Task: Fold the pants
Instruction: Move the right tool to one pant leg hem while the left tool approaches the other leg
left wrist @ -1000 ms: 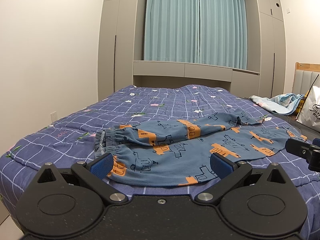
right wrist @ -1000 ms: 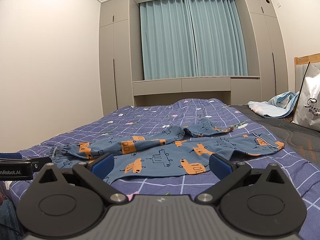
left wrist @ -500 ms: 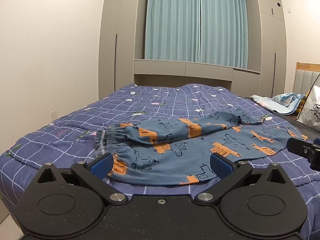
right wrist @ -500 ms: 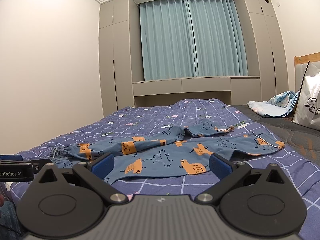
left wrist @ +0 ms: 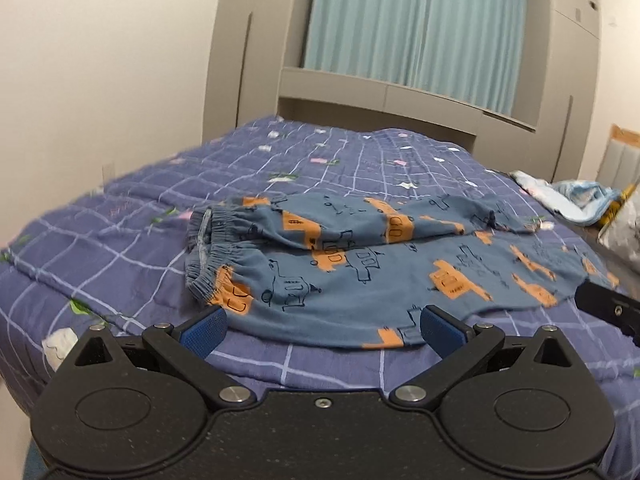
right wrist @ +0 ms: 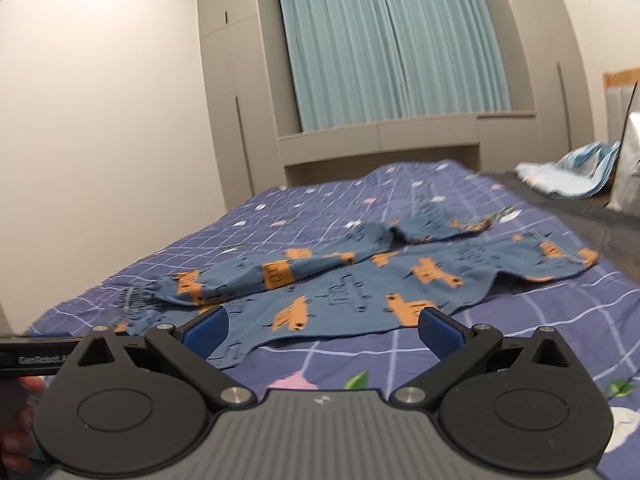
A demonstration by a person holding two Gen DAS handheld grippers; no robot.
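Blue pants [left wrist: 360,272] with orange vehicle prints lie spread flat on the bed, elastic waistband [left wrist: 208,248] to the left, legs running right. They also show in the right wrist view [right wrist: 360,292]. My left gripper [left wrist: 322,326] is open and empty, just short of the pants' near edge by the waist. My right gripper [right wrist: 322,326] is open and empty, near the pants' near edge at mid-leg. The right gripper's tip shows in the left wrist view [left wrist: 608,310]; the left one shows in the right wrist view [right wrist: 36,354].
The bed has a purple checked quilt [left wrist: 120,248]. A light blue cloth [left wrist: 576,200] and a white bag [right wrist: 628,160] sit at the far right. A wall [left wrist: 100,80], grey wardrobes and teal curtains [left wrist: 412,24] stand behind the bed.
Both grippers have moved forward and tilted down toward the pants, which now look closer. Both stay open. The pants have not moved.
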